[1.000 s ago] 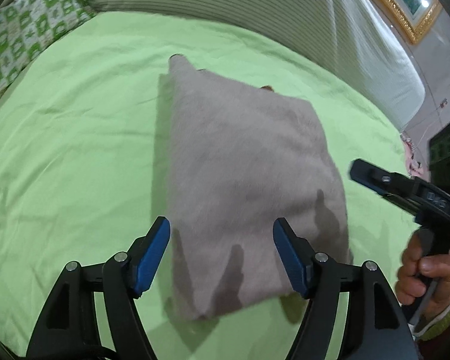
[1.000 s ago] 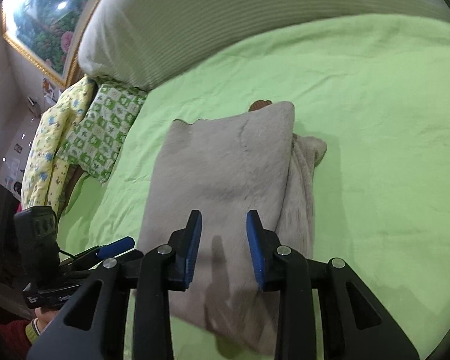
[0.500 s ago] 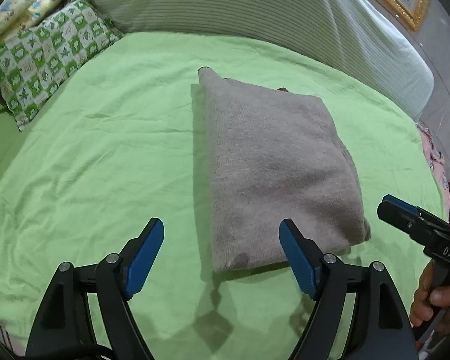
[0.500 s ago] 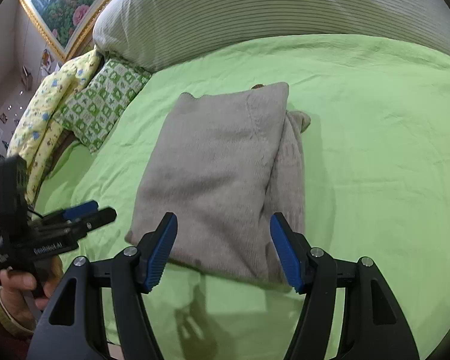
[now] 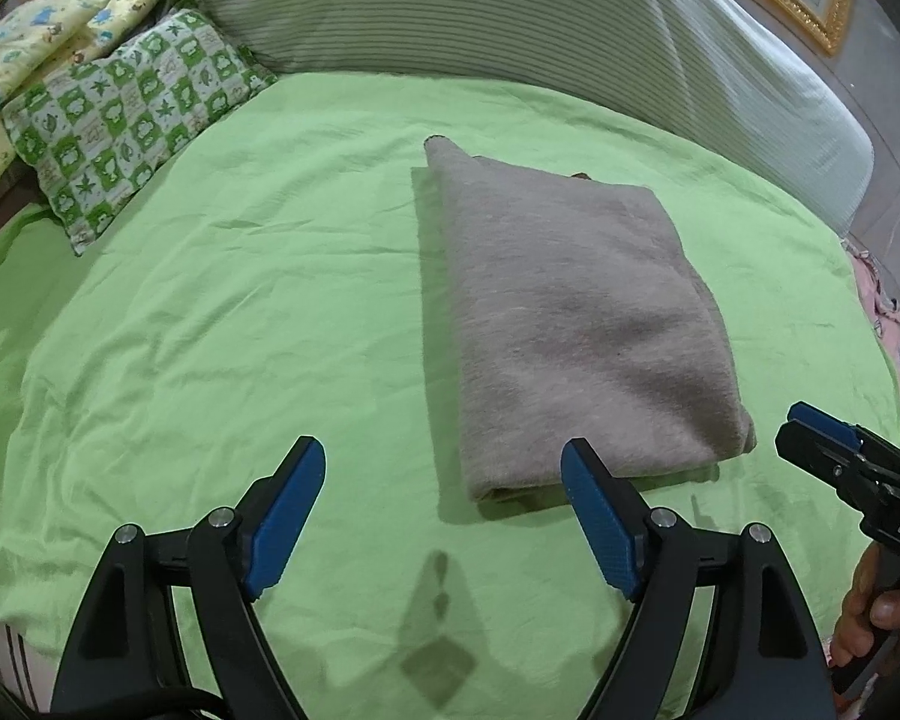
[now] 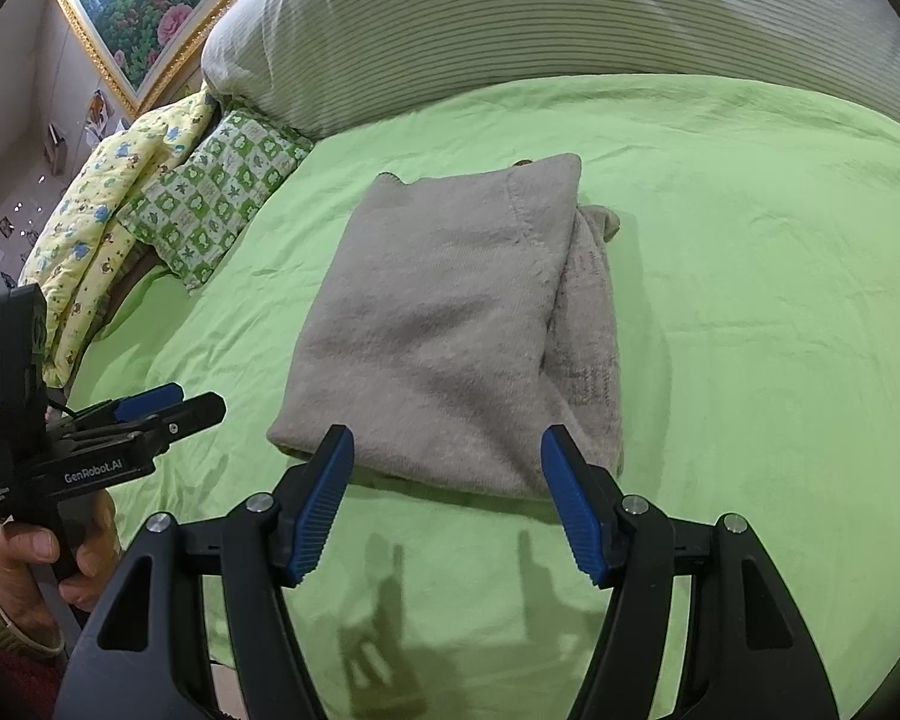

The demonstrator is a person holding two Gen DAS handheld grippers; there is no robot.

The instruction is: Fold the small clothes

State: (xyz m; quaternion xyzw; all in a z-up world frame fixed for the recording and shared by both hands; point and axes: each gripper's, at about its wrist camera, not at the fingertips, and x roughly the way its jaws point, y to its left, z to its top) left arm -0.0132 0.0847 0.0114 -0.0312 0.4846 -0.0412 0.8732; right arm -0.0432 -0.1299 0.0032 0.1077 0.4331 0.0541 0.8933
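A grey knit garment (image 5: 570,324) lies folded into a thick rectangle on the green bedsheet (image 5: 210,330). Its loose layered edges show along the right side in the right wrist view (image 6: 594,330). My left gripper (image 5: 443,450) hovers open just short of the garment's near left corner, with nothing between its blue pads. My right gripper (image 6: 447,435) is open too, in front of the garment's near edge and holding nothing. Each gripper appears in the other's view: the right gripper (image 5: 822,438) at the right edge, the left gripper (image 6: 168,405) at the left, each held by a hand.
A green-and-white checked pillow (image 5: 126,120) and a yellow printed blanket (image 5: 30,36) lie at the far left. A striped bolster (image 5: 510,30) runs along the back under a gold-framed picture (image 6: 150,6). Pink cloth (image 5: 882,312) shows past the bed's right edge.
Both grippers have drawn back from the garment toward the near side of the bed. The right gripper's jaws have spread from narrow to wide. The garment now lies flat and free.
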